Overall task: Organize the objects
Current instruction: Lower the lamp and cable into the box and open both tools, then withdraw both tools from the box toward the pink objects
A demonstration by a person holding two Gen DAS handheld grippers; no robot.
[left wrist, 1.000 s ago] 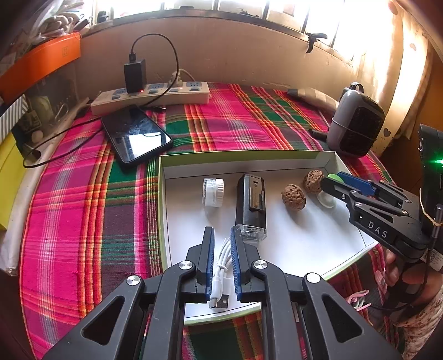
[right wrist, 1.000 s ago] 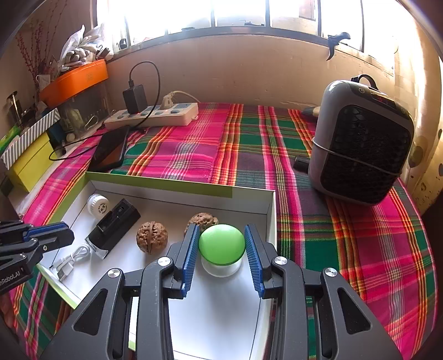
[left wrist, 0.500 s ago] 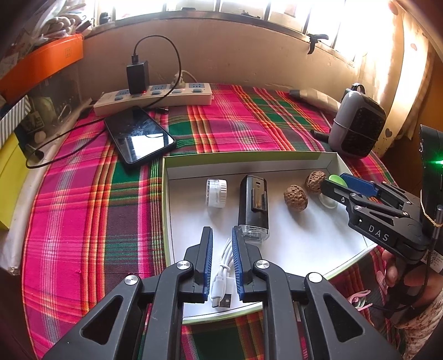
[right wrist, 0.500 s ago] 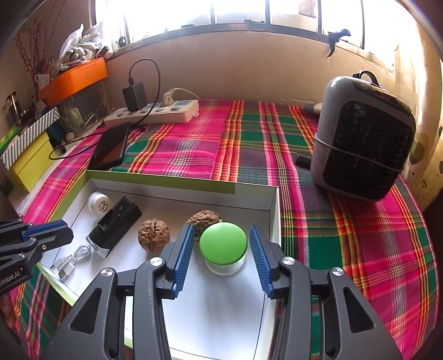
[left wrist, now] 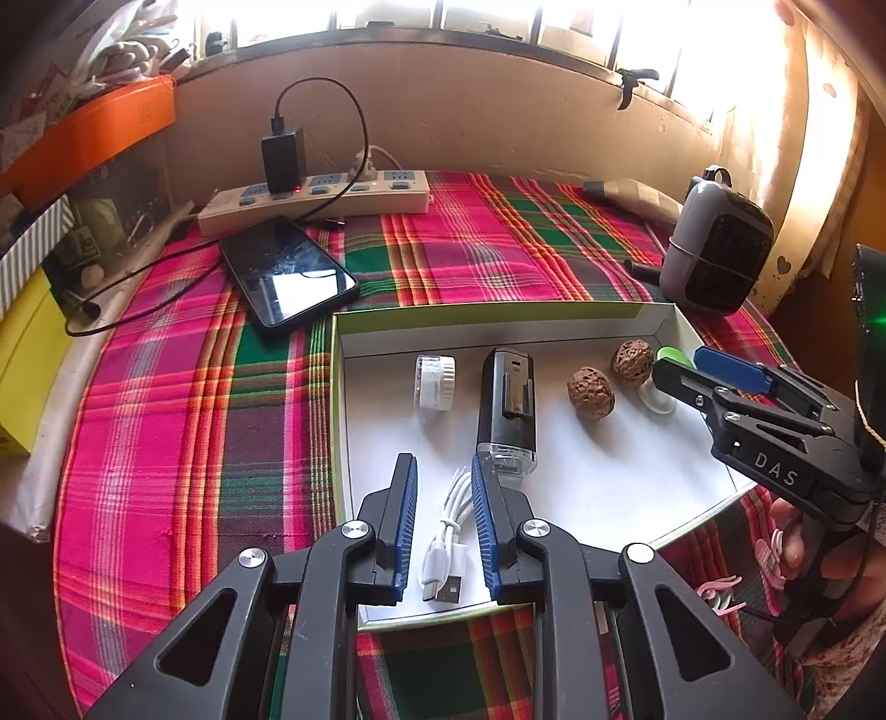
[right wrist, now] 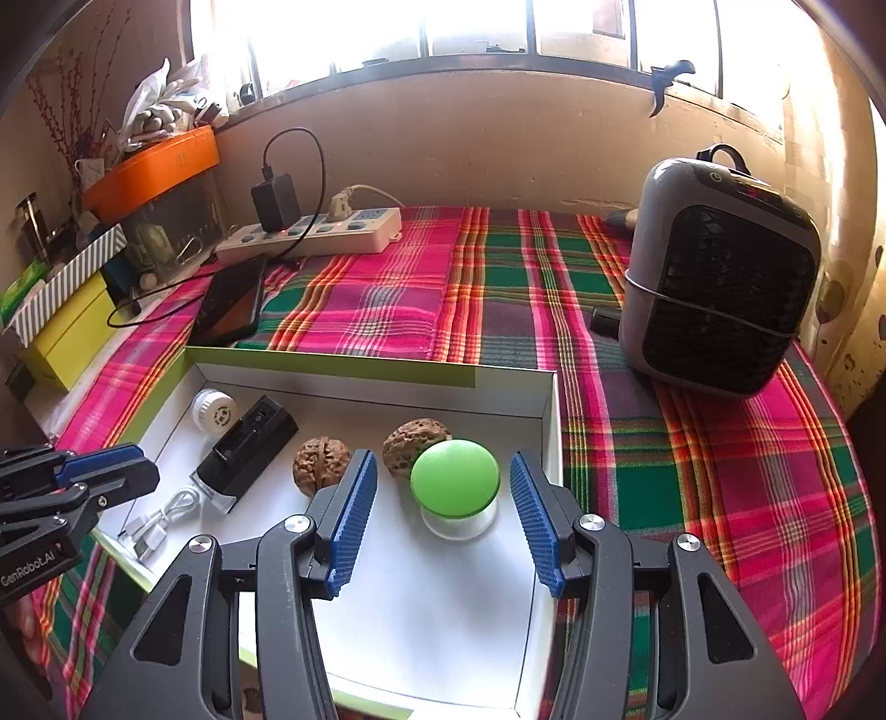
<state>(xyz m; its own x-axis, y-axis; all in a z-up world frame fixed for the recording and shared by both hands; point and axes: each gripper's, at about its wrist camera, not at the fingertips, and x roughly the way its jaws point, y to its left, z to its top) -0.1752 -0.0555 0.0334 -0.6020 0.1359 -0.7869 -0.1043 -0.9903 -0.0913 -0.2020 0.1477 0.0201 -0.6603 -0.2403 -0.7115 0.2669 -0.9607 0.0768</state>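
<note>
- left hand-held gripper (left wrist: 443, 520): jaws just been opening, now parted around white usb cable (left wrist: 446, 545), pads clear of it; cable bundled, long axis running away along the fingers, plug end nearest, in the white tray (left wrist: 609, 487).
- right hand-held gripper (right wrist: 443, 512): jaws just been opening, wide either side of green-lidded jar (right wrist: 455, 487), not touching; jar upright in the tray's far right corner.

Strong daylight comes through the windows (right wrist: 498, 27) at the back and burns them to white (the curtain (left wrist: 819, 138) glows too). The white tray (right wrist: 443, 609) reflects brightly. Both views are sharp in the middle, bent and dark at the corners.
</note>
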